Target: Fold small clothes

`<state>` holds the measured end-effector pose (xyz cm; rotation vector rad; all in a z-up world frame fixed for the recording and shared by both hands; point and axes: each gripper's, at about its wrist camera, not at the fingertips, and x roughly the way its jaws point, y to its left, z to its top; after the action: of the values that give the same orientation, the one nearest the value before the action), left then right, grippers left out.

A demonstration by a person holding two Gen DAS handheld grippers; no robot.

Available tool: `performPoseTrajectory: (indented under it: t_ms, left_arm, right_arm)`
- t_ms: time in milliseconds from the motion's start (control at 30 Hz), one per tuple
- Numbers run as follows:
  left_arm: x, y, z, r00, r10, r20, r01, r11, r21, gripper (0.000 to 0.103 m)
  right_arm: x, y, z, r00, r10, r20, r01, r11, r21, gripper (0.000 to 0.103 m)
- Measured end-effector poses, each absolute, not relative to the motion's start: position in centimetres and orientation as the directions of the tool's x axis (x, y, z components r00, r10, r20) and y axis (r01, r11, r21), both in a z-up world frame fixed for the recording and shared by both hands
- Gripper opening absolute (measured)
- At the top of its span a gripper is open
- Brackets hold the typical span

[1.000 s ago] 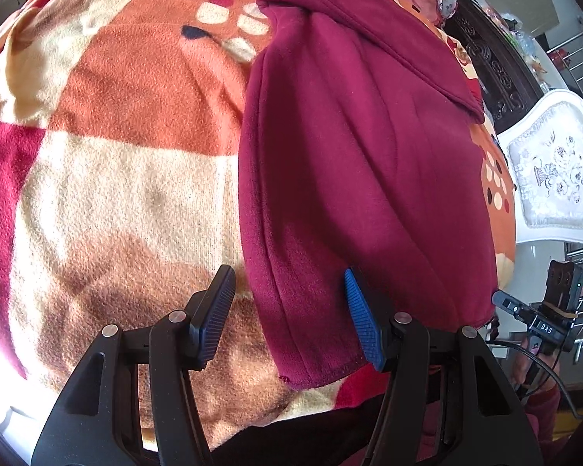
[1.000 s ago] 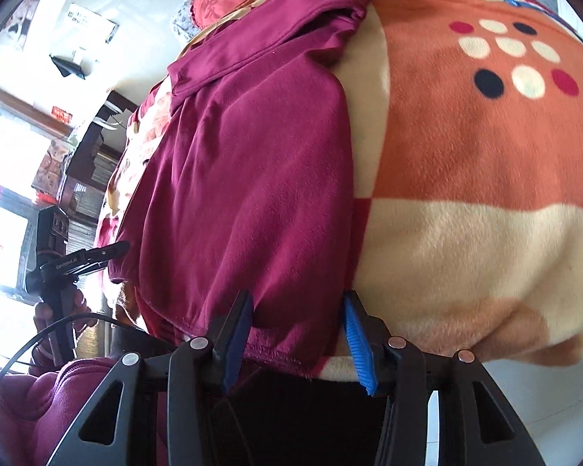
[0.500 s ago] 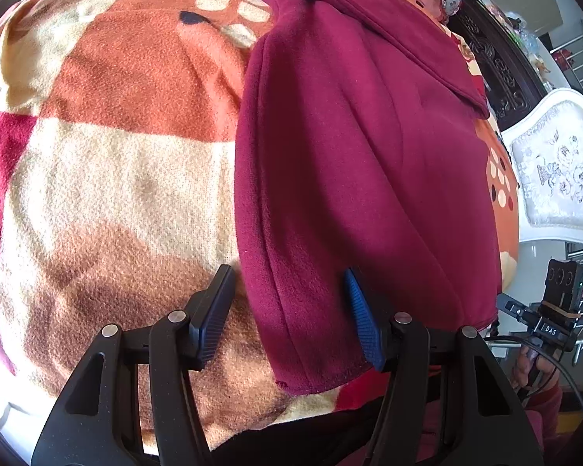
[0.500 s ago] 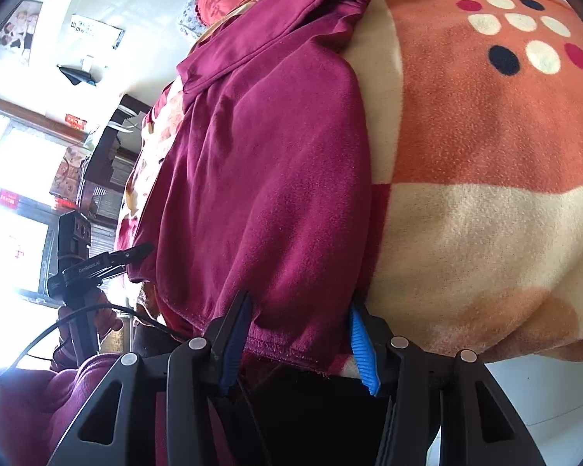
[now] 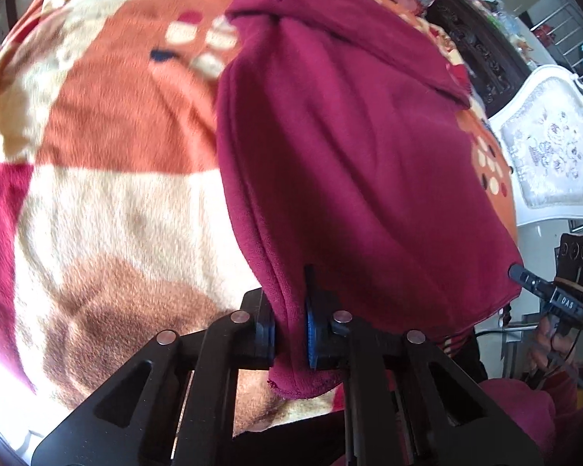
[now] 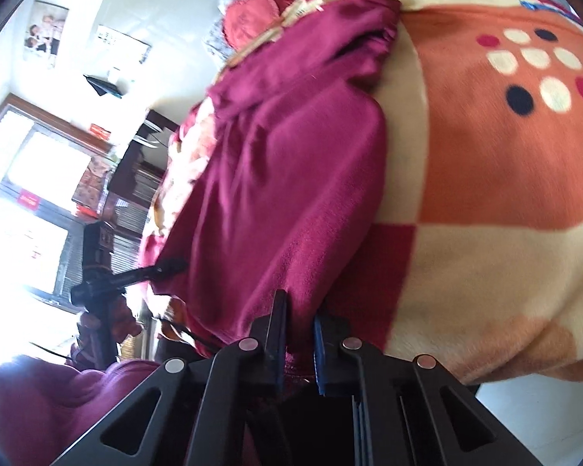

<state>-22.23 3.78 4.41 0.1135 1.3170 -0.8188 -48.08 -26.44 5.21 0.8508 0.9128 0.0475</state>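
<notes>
White chair, bright window.

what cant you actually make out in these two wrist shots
- Left wrist view: the maroon garment's hem corner inside the left gripper is covered by the pads.
- Right wrist view: the right gripper hides the hem it pinches.
- Both views: motion blur smears the blanket pattern; its printed lettering is unreadable.
- Right wrist view: the wall picture is too small to read.

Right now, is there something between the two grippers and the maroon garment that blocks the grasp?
Nothing visible. The left gripper is shut on the near hem of the maroon garment, the right gripper on the same hem at its other corner. Only the blanket lies under it.
</notes>
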Motion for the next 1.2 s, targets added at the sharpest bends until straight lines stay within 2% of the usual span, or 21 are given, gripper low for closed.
performPoseTrajectory:
  t_ms: [233,467,833,1200]
  left_arm:
    - [-20.8,3.9,7.8,0.113,-0.546,-0.83,0.609,0.698,-0.377,0.009]
    - [-18.5,2.8,9.6,0.169,-0.588,-0.791,0.603,0.697,-0.389,0.009]
    - [-14.5,-0.4,12.4,0.253,-0.619,-0.743,0.608,0.7,-0.375,0.009]
    - [-10.8,-3.3,13.3,0.317,-0.601,-0.733,0.608,0.722,-0.329,0.009]
  right_arm:
    - [-46.6,-27.5,7.9,0.733,0.396,-0.552,0.222,0.629,0.745,0.01]
    - [-44.2,-29.6,10.2,0.805,0.328,-0.494,0.194,0.642,0.742,0.01]
    - [-40.0,-34.4,12.5,0.865,0.233,-0.445,0.196,0.66,0.726,0.009]
    - [-35.6,-37.0,13.7,0.871,0.161,-0.464,0.232,0.698,0.678,0.008]
